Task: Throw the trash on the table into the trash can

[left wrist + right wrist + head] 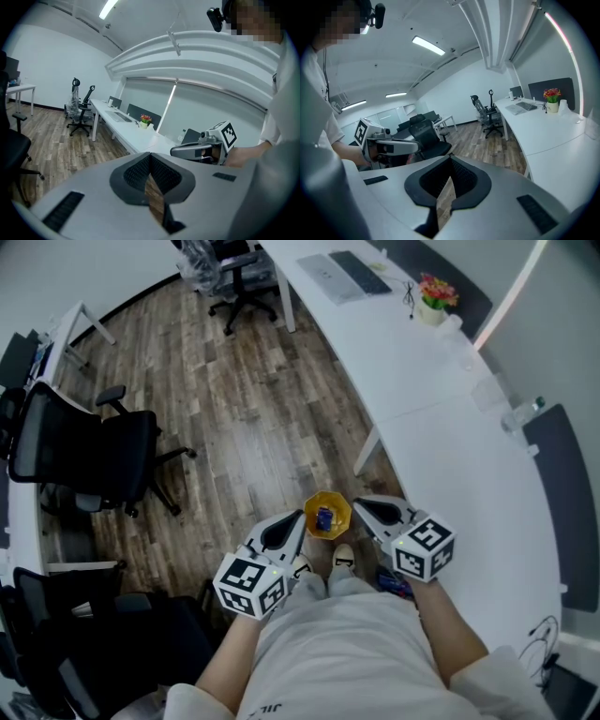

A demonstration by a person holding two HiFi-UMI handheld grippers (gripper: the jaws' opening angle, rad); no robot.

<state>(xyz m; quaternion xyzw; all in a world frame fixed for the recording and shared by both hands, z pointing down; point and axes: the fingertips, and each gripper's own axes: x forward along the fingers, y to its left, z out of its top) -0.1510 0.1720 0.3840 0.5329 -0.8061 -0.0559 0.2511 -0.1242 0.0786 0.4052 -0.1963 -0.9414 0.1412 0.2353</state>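
A small yellow trash can [327, 515] stands on the wood floor just in front of the person's feet, with a blue piece of trash [324, 519] inside it. My left gripper [298, 519] points at the can's left rim and my right gripper [361, 506] at its right rim. Both sets of jaws are shut with nothing between them. In the left gripper view the closed tips [150, 155] frame only floor, and the right gripper [201, 149] shows beyond them. The right gripper view shows its own tips [451, 160] meeting, with the left gripper [389, 146] across from it.
A long curved white table [441, 418] runs along the right, carrying a keyboard [361, 273], a flower pot [434, 298] and a bottle [523, 412]. A black office chair [94, 456] stands at the left and another [234, 277] at the back. Something blue and red [394, 583] lies by the right foot.
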